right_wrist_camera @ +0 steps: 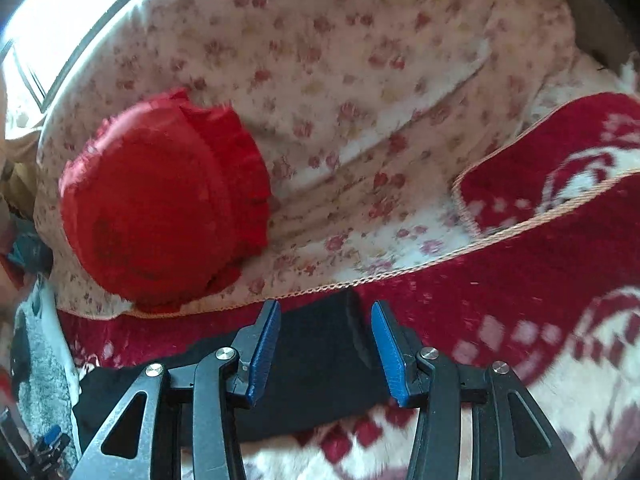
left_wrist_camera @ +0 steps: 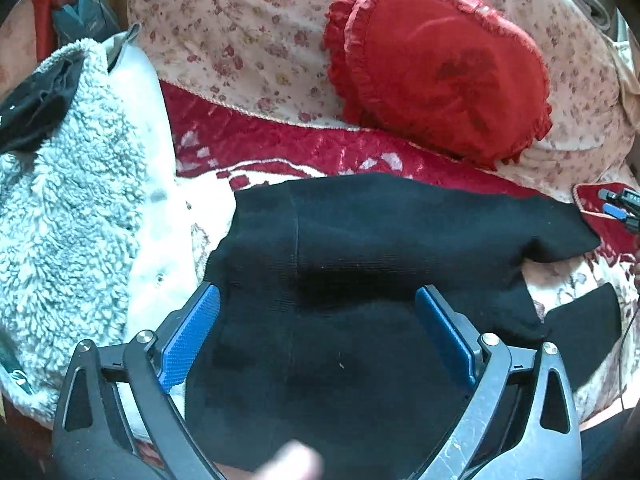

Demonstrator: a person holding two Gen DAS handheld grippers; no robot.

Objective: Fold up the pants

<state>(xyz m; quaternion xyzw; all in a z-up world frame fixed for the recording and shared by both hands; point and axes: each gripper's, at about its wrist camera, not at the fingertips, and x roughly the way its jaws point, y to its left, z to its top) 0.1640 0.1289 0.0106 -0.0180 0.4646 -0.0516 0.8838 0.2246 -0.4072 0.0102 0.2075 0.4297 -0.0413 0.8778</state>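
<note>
Left wrist view, read from its left side: a fleece jacket (left_wrist_camera: 76, 200) is heaped at the left edge of the bed, just beside the black pants (left_wrist_camera: 360, 260). I judge it was set aside to keep the folding area free. The pants lie flat on the red-and-white blanket (left_wrist_camera: 256, 148), running from the centre of the bed toward its right edge, where one leg end (left_wrist_camera: 580, 320) lies spread apart from the other. That spread layout suggests the legs have not yet been brought together.

My left gripper (left_wrist_camera: 318, 312) hovers over the wide upper part of the pants, aimed forward and down. Its blue pads (left_wrist_camera: 192, 336) stand wide apart, with fabric visible between them, and they pinch nothing. Farther back, a red heart cushion (left_wrist_camera: 436, 68) rests on the floral quilt (left_wrist_camera: 248, 40), well clear of the pants.

Right wrist view: my right gripper (right_wrist_camera: 325, 344) is positioned low at the far leg end (right_wrist_camera: 320, 352), pointing toward the quilt. Its blue pads (right_wrist_camera: 266, 352) straddle the cuff with daylight on both sides, so the jaws are parted and not yet clamped. I cannot tell whether the pads touch the cloth. I judge this pose to be a grasp setup: close on the cuff, then carry it across toward the left gripper.
</note>
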